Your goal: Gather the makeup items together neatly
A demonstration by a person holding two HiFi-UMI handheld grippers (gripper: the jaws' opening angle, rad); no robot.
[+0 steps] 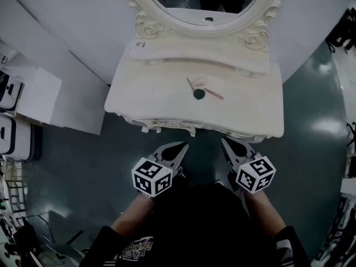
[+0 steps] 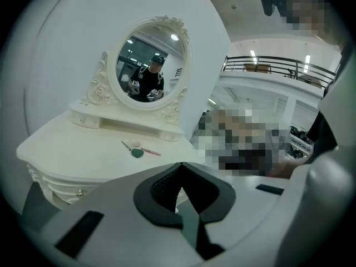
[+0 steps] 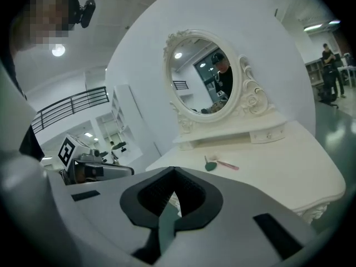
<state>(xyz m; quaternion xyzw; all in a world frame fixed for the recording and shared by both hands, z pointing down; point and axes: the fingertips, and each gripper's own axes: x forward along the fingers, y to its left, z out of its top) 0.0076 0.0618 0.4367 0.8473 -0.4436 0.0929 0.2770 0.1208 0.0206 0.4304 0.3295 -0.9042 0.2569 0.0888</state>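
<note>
Floor: dark and shiny, all around the desk.
Desk: white with curly edges, standing against a white wall.
Mirror: egg-shaped, in a white frame with carved roses, standing at the back of the desk.
Shelf: long and low, under the mirror. Its little drawer is closed, so what is inside cannot be seen.
Person: stands in front of the desk in black sleeves, with both arms held out forward.
Left gripper: held in front of the desk's front edge, not over the top. It points at the desk and tips a little down. Its jaws are pressed together with nothing between them.
Right gripper: held beside the left one, also short of the desk. It points at the desk and leans in toward the left one. Its jaws are pressed together with nothing between them.
Marker cubes: one sits on the back of each gripper, near the hands.
Makeup items: three small things lie close together in the middle of the desk, well away from both grippers.
Green round thing: lies flat on the desk.
Pink stick: lies just to the right of the green round thing.
Thin dark stick: lies just behind and left of the green round thing.
</note>
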